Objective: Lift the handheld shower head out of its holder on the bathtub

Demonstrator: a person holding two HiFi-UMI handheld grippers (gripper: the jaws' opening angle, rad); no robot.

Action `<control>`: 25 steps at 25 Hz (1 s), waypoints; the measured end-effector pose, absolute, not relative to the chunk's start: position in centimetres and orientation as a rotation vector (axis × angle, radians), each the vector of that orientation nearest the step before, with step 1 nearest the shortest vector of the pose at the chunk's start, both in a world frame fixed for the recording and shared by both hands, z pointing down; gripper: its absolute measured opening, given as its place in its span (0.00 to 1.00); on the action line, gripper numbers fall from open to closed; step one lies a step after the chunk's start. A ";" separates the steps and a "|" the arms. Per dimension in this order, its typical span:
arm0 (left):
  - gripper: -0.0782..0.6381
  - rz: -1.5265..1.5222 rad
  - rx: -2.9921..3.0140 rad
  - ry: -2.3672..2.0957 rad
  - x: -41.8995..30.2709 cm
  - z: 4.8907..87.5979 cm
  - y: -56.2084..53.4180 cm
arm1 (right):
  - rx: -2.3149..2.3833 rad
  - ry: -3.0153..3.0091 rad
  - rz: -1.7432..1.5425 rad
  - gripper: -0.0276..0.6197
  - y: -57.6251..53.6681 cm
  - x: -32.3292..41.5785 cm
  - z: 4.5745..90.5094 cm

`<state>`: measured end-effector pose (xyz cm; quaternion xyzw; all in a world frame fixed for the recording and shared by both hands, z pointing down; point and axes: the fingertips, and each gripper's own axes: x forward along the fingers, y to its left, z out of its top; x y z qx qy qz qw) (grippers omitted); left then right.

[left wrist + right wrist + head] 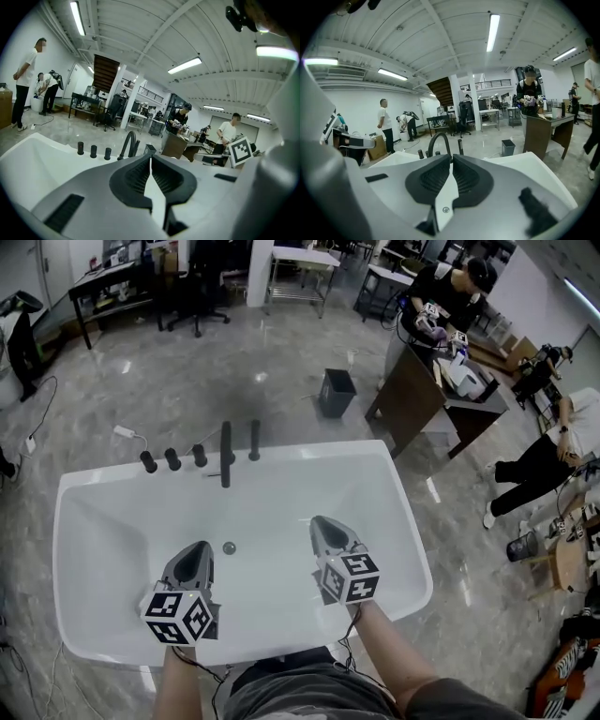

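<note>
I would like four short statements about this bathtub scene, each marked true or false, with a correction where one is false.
1. The left claw and the right claw are both shut and empty. True.
2. The right claw grips the shower head. False: it stands upright on the far rim of the bathtub, apart from both claws.
3. Three black knobs stand left of the spout. True.
4. The dark bin stands inside the bathtub. False: it stands on the floor beyond it.
</note>
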<state>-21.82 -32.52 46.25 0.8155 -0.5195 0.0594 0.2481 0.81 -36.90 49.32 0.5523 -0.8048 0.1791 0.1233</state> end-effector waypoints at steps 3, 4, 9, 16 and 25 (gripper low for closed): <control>0.14 0.165 2.205 -1.441 -21.3 46.2 -33.3 | 1.580 -2.364 0.541 0.09 -38.7 0.9 50.2; 0.14 0.161 2.198 -1.450 -21.1 46.1 -33.7 | 1.567 -2.369 0.545 0.09 -39.5 1.0 50.5; 0.14 0.164 2.183 -1.496 -19.3 46.1 -36.2 | 1.493 -2.383 0.523 0.09 -43.7 1.4 51.9; 0.14 0.175 2.163 -1.546 -17.8 47.1 -40.2 | 1.416 -2.433 0.516 0.09 -50.1 1.1 53.7; 0.14 0.223 2.099 -1.587 -17.4 50.5 -44.7 | 1.358 -2.447 0.548 0.09 -58.0 0.0 57.8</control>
